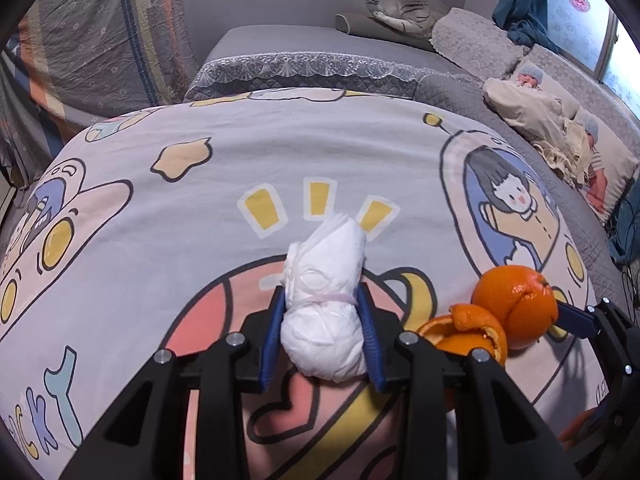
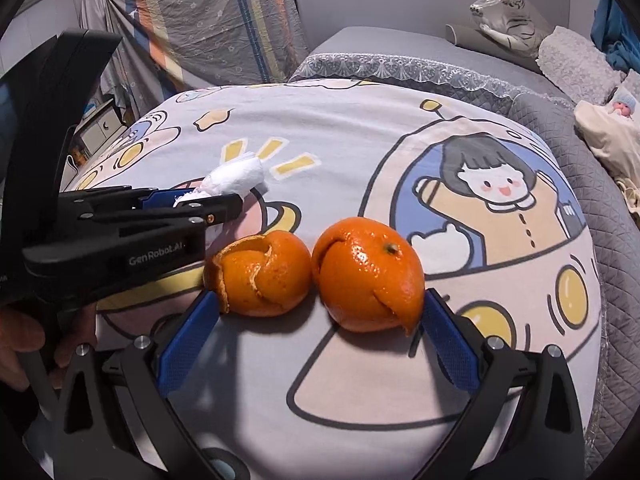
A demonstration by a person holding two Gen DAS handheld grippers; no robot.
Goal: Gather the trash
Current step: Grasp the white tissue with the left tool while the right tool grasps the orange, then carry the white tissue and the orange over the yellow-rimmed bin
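A crumpled white wad [image 1: 320,344], tied round with a thin band, rests on the cartoon-printed quilt [image 1: 160,220]. My left gripper [image 1: 322,294] is shut on it, a blue pad pressing each side. The right wrist view shows the same wad [image 2: 236,178] sticking out of the left gripper [image 2: 188,204]. Two hollow orange peels lie side by side: a torn one [image 2: 264,272] and a rounder one [image 2: 368,276]. My right gripper [image 2: 320,296] stands open around both, its fingertips just outside them. From the left wrist the peels [image 1: 516,300] lie to the right, beside a right finger [image 1: 572,318].
The quilt lies on a grey bed with a lace-edged cover [image 1: 304,66]. A plush tiger [image 1: 404,4] and grey pillows sit at the far end. Dolls in cream cloth [image 1: 536,108] lie along the right side. A striped curtain [image 2: 208,20] hangs at the left.
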